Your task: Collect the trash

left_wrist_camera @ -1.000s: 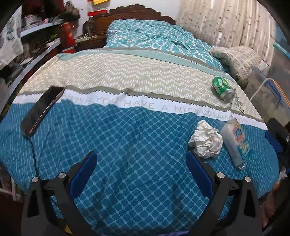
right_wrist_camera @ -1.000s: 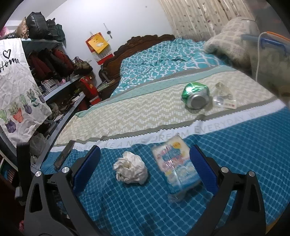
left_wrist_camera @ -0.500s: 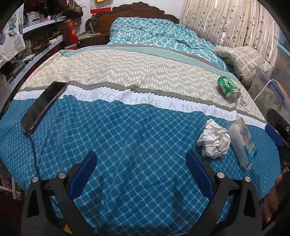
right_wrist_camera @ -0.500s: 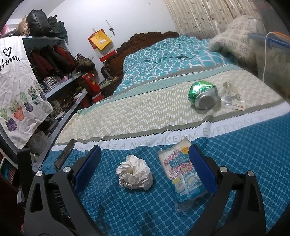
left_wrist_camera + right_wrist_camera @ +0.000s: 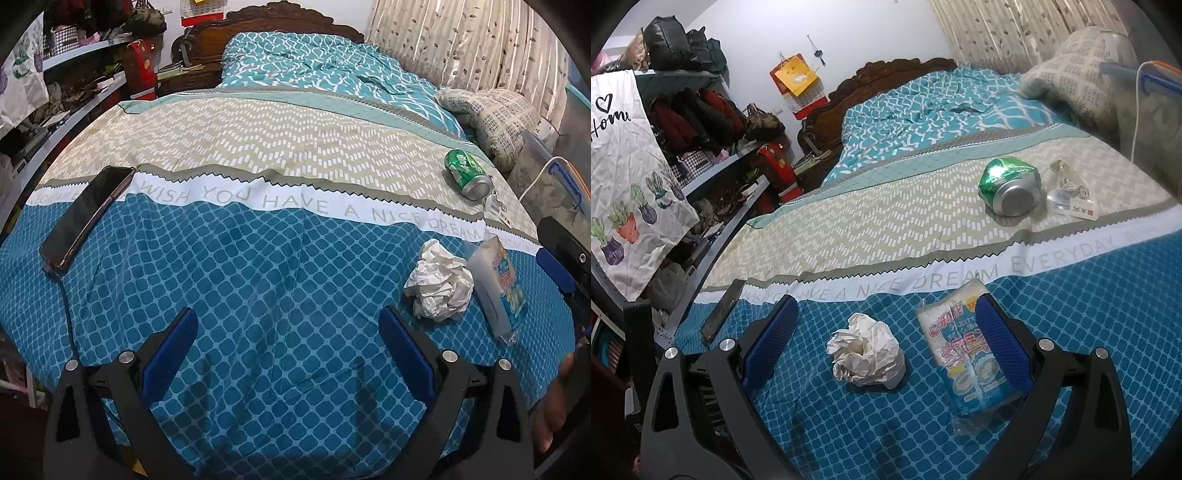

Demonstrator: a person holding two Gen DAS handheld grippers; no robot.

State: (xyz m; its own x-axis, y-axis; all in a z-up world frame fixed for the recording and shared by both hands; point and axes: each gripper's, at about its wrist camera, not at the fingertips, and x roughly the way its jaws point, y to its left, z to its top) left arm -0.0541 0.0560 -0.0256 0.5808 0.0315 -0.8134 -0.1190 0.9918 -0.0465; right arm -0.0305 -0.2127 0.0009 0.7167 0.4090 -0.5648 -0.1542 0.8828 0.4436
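Observation:
Trash lies on a blue patterned bed cover. A crumpled white paper ball (image 5: pixel 866 356) (image 5: pixel 439 284) rests between the fingers of my open right gripper (image 5: pixel 884 328), a little beyond them. A blue-and-white plastic packet (image 5: pixel 967 350) (image 5: pixel 498 280) lies just right of it, partly behind the right finger. Farther back a dented green can (image 5: pixel 1010 186) (image 5: pixel 467 173) lies on its side beside a small clear wrapper (image 5: pixel 1069 195). My left gripper (image 5: pixel 286 336) hovers open over bare cover, left of the paper ball.
A black phone (image 5: pixel 86 218) with a cable lies at the bed's left edge. Cluttered shelves (image 5: pixel 701 147) run along the left side. A pillow (image 5: pixel 491 118) and a clear storage box (image 5: pixel 554 181) sit at the right. The headboard (image 5: pixel 273 18) is at the far end.
Both grippers have moved forward and lower over the bed. The paper ball now sits centred between the right gripper's fingers. Nothing has been picked up.

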